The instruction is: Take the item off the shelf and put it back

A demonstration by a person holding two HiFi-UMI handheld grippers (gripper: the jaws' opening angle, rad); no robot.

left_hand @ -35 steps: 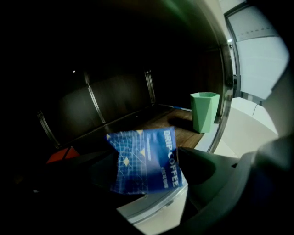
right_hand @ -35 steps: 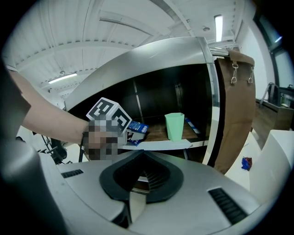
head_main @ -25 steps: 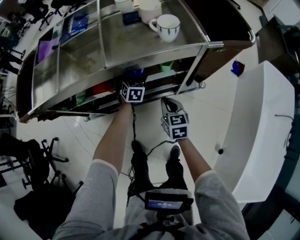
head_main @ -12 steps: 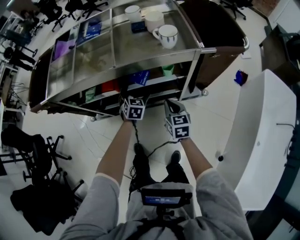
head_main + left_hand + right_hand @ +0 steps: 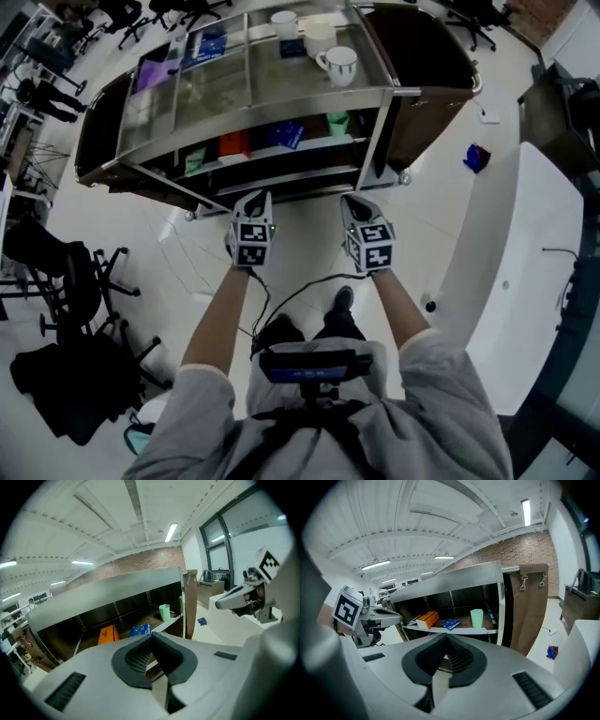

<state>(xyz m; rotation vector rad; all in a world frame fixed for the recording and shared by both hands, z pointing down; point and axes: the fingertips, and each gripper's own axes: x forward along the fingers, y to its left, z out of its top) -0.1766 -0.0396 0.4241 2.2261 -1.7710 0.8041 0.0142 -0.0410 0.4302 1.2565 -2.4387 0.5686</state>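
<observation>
1. Clenched tight, the left gripper [image 5: 256, 199]: jaws only just brought together, nothing between them. Held in the air in front of the steel rack [image 5: 281, 101], apart from it, pointing at the shelves.
2. Likewise clenched on nothing, the right gripper [image 5: 355, 202]: pads meeting along one seam. Level with the other one, a little to its right, also short of the rack.
3. Lying flat on the middle shelf, near the front edge: the blue packet [image 5: 287, 134]. Touched by neither gripper.
4. Just left of that packet, on the same shelf, an orange box [image 5: 233, 143]. To its right, upright by the rack's corner post, a pale green cup [image 5: 337, 124].
5. Further left along that shelf, a small green packet [image 5: 194, 160], too small to tell more.
6. On the top shelf, toward the right end: a patterned mug [image 5: 338, 64] with its handle to the left, and two white cups [image 5: 284, 22] behind it.
7. Beside the rack on the right, a white table [image 5: 506, 281]; near its far end, a small blue thing [image 5: 476, 157] on the pale tiled floor. On the left, black office chairs [image 5: 70, 281].
8. Both forearms stretched forward, bare below grey sleeves [image 5: 197, 412].
</observation>
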